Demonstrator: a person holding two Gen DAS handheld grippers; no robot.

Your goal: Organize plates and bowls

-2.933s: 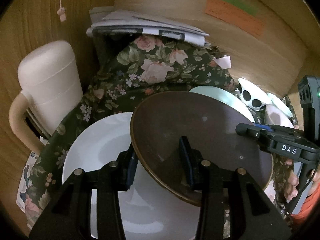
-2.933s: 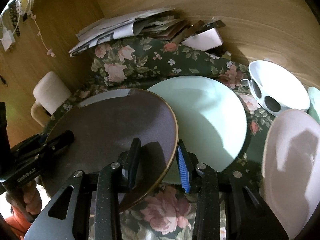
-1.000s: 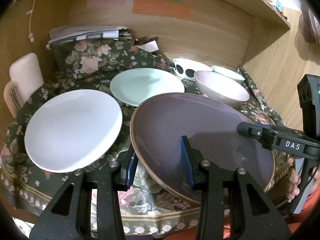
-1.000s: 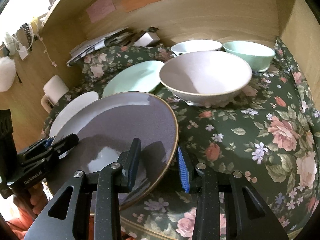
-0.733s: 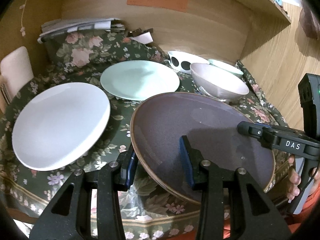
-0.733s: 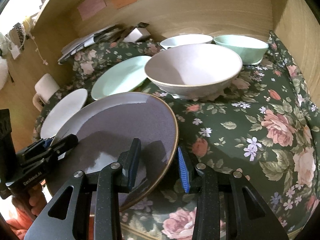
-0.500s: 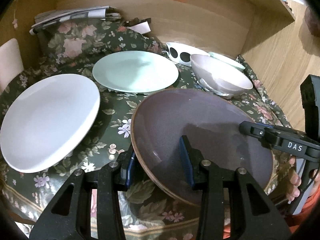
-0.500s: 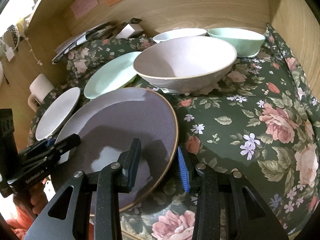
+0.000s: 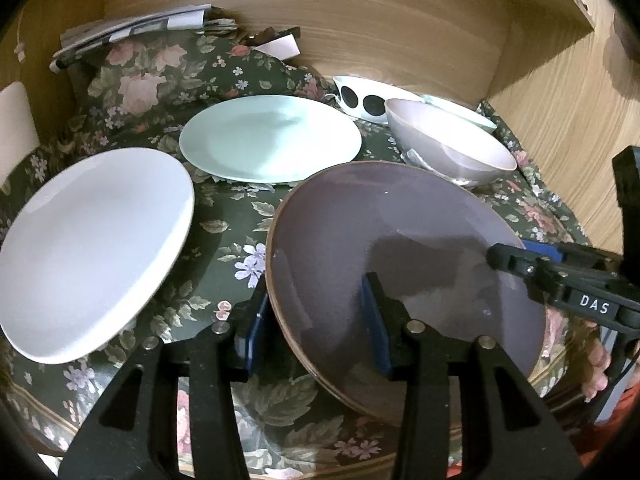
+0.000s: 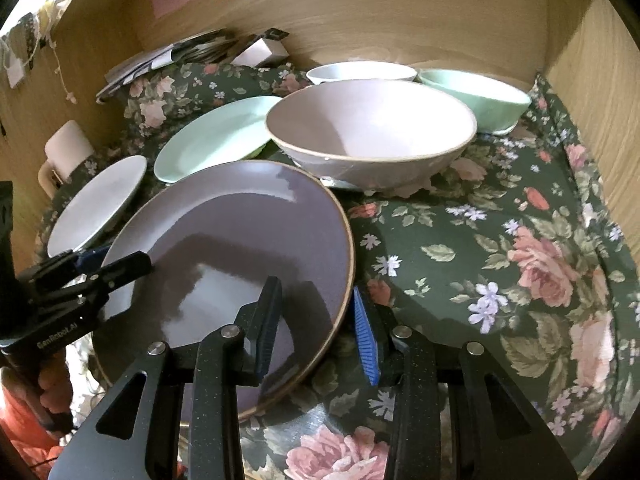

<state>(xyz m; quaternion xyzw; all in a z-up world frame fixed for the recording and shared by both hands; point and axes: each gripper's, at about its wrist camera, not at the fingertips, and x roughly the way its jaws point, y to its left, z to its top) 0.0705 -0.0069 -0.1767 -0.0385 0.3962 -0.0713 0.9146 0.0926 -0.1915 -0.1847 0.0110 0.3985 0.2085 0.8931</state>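
My left claw (image 9: 316, 320) and right claw (image 10: 316, 320) each straddle opposite rims of the purple plate (image 9: 400, 240); whether the pads still pinch it I cannot tell. The plate sits low over the floral cloth (image 10: 500, 240), just before the pink bowl (image 10: 372, 128).

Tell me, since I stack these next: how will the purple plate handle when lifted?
The purple plate looks rigid, so it won't flex. Its glossy glaze may be slippery; both grippers straddle opposite rim edges. It appears ceramic, probably breakable if dropped, though the floral cloth should cushion it.
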